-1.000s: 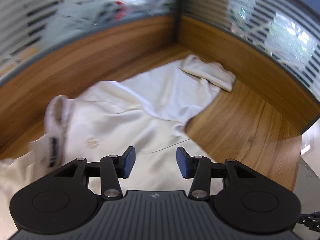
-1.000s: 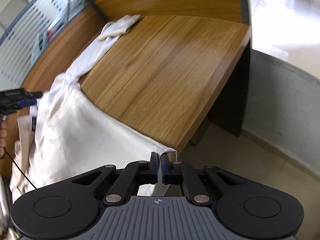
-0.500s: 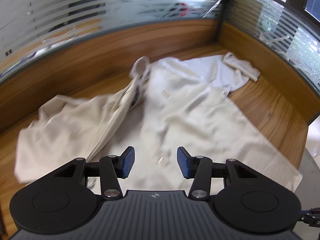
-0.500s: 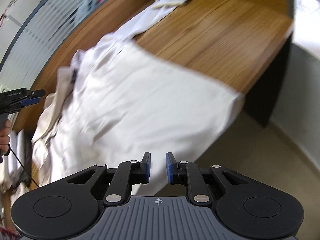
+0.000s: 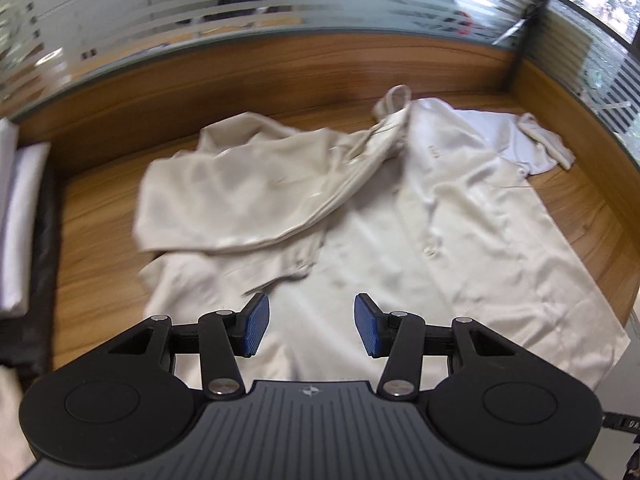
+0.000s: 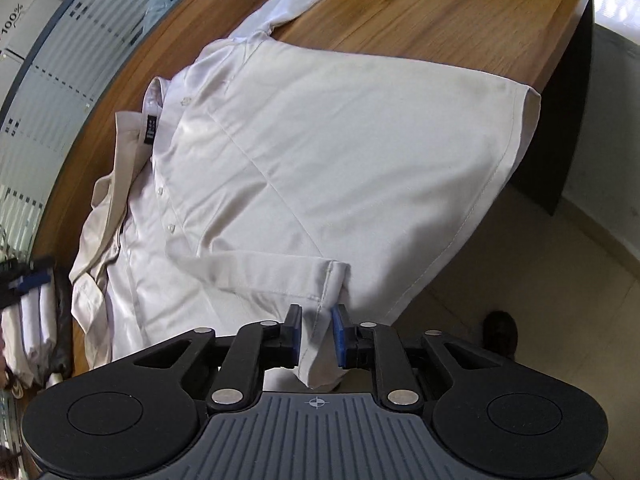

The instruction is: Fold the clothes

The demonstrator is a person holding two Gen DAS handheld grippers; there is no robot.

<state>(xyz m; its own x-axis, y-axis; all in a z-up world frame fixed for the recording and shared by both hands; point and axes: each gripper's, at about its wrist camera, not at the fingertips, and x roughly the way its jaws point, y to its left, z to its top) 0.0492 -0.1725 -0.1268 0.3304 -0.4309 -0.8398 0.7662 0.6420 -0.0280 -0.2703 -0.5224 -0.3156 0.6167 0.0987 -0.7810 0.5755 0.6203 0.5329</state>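
A cream button-up shirt (image 5: pixel 460 216) lies spread on the wooden desk (image 5: pixel 96 248), collar at the back. Its left half is flipped over in a loose fold (image 5: pixel 240 200), and a sleeve (image 5: pixel 536 140) reaches the back right corner. My left gripper (image 5: pixel 310 328) is open and empty above the shirt's near hem. In the right wrist view the shirt (image 6: pixel 340 152) hangs over the desk edge. My right gripper (image 6: pixel 316 336) is open, with a fold of the hem (image 6: pixel 320 344) hanging loose between its pads.
A wooden partition with striped frosted glass (image 5: pixel 280 8) runs along the back and right of the desk. Folded white cloth on a dark bin (image 5: pixel 20 220) sits at the left; it also shows in the right wrist view (image 6: pixel 36 320). Tiled floor (image 6: pixel 560 320) lies beyond the desk's right edge.
My right gripper was shut on the shirt's hem corner and has opened, and the shirt now lies spread out. My left gripper stayed open and pulled back to the left, toward the hem.
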